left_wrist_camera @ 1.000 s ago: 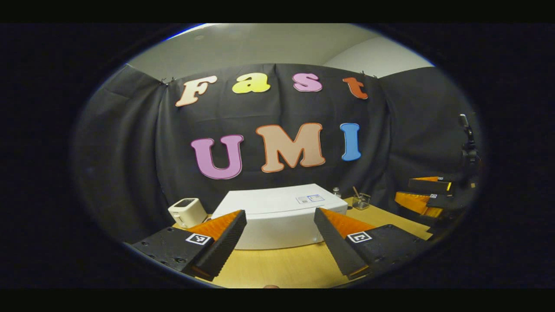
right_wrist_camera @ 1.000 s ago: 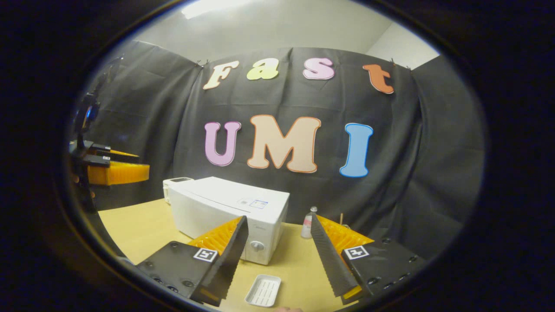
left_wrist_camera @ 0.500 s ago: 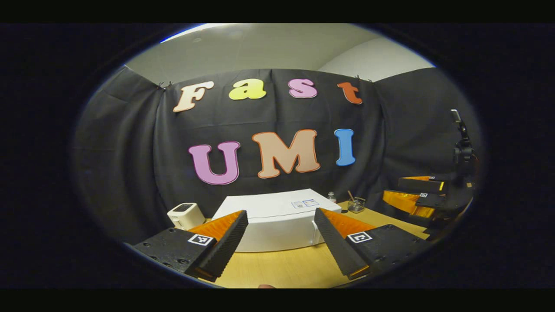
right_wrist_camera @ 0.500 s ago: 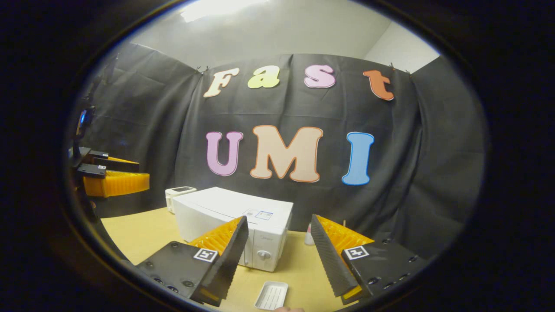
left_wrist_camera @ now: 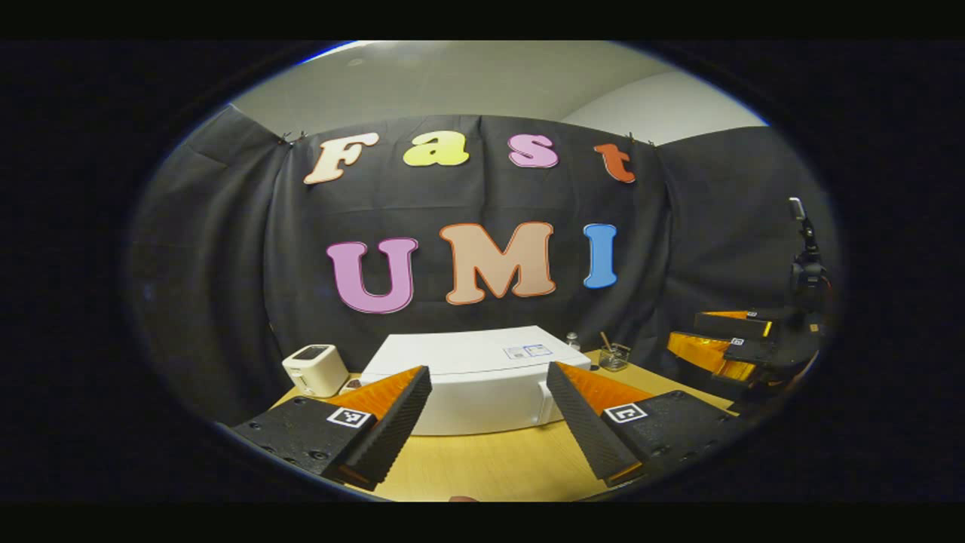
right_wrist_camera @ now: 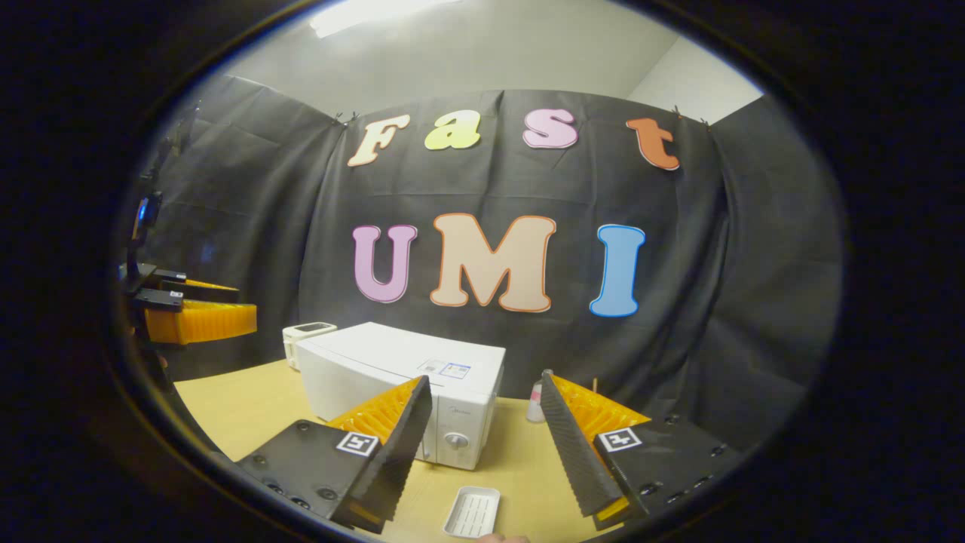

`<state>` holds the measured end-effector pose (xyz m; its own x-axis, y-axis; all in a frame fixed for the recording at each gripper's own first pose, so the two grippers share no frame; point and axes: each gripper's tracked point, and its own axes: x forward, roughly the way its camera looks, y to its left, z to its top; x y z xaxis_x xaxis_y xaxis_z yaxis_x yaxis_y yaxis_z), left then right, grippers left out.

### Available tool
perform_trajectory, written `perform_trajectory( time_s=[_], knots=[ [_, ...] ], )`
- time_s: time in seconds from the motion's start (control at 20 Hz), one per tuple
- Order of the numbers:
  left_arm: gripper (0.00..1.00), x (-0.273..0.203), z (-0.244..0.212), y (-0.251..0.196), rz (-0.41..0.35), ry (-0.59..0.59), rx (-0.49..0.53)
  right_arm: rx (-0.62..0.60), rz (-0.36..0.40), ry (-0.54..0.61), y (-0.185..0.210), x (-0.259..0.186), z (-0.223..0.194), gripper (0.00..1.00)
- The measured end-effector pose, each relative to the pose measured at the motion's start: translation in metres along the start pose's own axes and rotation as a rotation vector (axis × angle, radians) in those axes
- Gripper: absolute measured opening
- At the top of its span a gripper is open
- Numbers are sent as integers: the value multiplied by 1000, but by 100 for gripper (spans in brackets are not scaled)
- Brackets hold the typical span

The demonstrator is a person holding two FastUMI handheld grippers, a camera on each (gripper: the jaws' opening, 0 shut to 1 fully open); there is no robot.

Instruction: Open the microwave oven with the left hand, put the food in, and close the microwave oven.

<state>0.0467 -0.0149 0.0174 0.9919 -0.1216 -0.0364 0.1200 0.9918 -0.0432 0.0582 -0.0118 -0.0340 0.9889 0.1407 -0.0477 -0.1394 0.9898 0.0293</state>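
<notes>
The white microwave oven (left_wrist_camera: 482,377) stands with its door closed toward the back edge of the wooden table (left_wrist_camera: 490,467), close to the black cloth wall. In the left gripper view the left gripper (left_wrist_camera: 488,422) hangs above the table's front part, its fingers spread wide with nothing between them, aimed at the oven's front. A small white toaster (left_wrist_camera: 315,369) sits near the back left corner of the table, just beside the oven, and a little glass jar (left_wrist_camera: 612,357) with a stick in it stands near the back edge on the oven's other side. In the right gripper view the right gripper (right_wrist_camera: 486,445) is likewise wide apart and empty, held over the front edge of the table. Below it a small white ribbed tray (right_wrist_camera: 473,511) lies flat near the front edge, in front of the oven's control-knob side; whether it carries food I cannot tell. A small bottle (right_wrist_camera: 536,400) stands behind, near the back edge.
</notes>
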Motion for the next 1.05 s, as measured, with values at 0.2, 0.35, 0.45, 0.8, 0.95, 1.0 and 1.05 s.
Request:
perform_trajectory(
  time_s=[0.2, 0.35, 0.45, 0.8, 0.95, 1.0, 1.05],
  knots=[
    [96, 2, -3, 9, 20, 6, -12, -13, 3, 4, 3, 2, -1, 84],
    [97, 2, -5, 13, 30, 5, -11, -12, -6, 5, 1, 4, -1, 86],
    [96, 2, -9, 16, 38, 13, -11, 1, -15, 8, 0, 6, -2, 94],
    [97, 2, -13, 24, 47, 22, -23, 33, -26, 11, -2, 8, -1, 94],
    [96, 4, -15, 24, 48, 28, -23, 29, -48, -2, -8, 8, 3, 93],
    [96, 3, -15, 23, 44, 26, -24, 31, -49, 3, -8, 8, 1, 94],
    [97, 3, -14, 22, 41, 26, -21, 36, -47, 7, -6, 8, -1, 93]
  ],
)
